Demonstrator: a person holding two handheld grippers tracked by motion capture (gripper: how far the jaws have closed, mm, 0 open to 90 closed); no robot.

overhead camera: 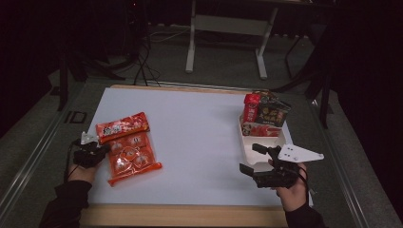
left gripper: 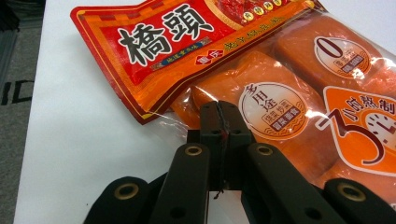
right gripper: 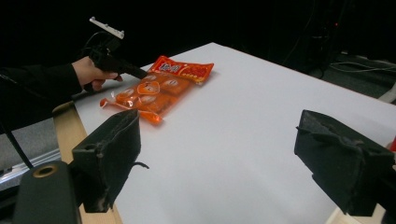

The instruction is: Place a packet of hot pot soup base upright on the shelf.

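The middle of the white surface point(overhead camera: 199, 137) lies bare from the near wooden edge to the far edge, a wide lane between both sides. At the left of the high view, the orange packet point(overhead camera: 130, 154) and the red packet point(overhead camera: 122, 127) overlapping it block the way. At the right, a white tray point(overhead camera: 266, 142) packed with upright snack packs point(overhead camera: 266, 114) stands in the path.

Looked like a lab or test room: dark surroundings, white tabletop point(overhead camera: 199, 142), loose floor cables point(overhead camera: 145, 59), bare desk frame point(overhead camera: 228, 38) behind.
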